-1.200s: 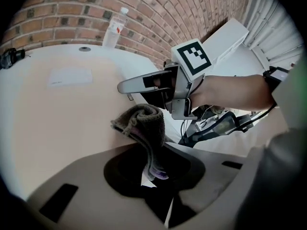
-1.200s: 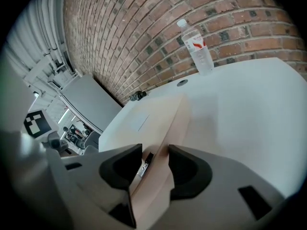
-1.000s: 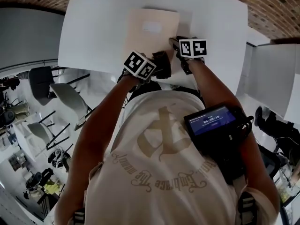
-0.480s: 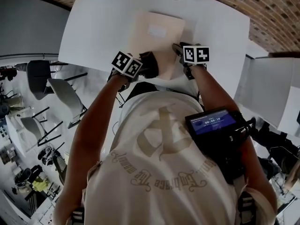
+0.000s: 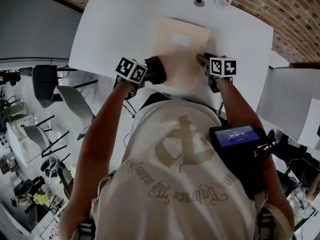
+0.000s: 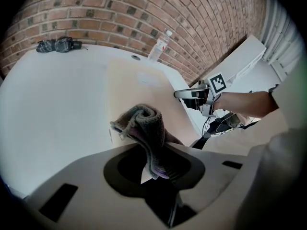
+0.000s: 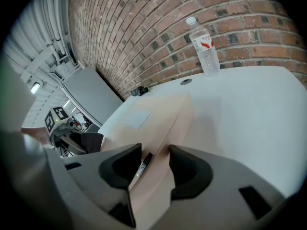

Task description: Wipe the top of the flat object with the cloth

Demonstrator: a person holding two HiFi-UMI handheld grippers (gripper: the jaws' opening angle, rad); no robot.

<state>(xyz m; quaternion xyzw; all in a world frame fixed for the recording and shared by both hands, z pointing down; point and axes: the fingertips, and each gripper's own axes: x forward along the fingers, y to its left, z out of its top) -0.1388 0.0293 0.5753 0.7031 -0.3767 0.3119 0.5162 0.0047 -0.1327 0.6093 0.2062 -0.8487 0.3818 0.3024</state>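
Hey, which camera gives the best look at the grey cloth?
The left gripper view: the cloth sits centre frame, bunched, pinched in the left gripper. The head view shows only a small dark lump; the right gripper view, a dark patch far left.

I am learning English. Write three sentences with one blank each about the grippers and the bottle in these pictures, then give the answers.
The left gripper is shut on a grey ____.
The right gripper clamps the edge of the beige flat object, which lies on the white ____.
The clear water bottle stands before the ____ wall.
Missing words: cloth; table; brick.
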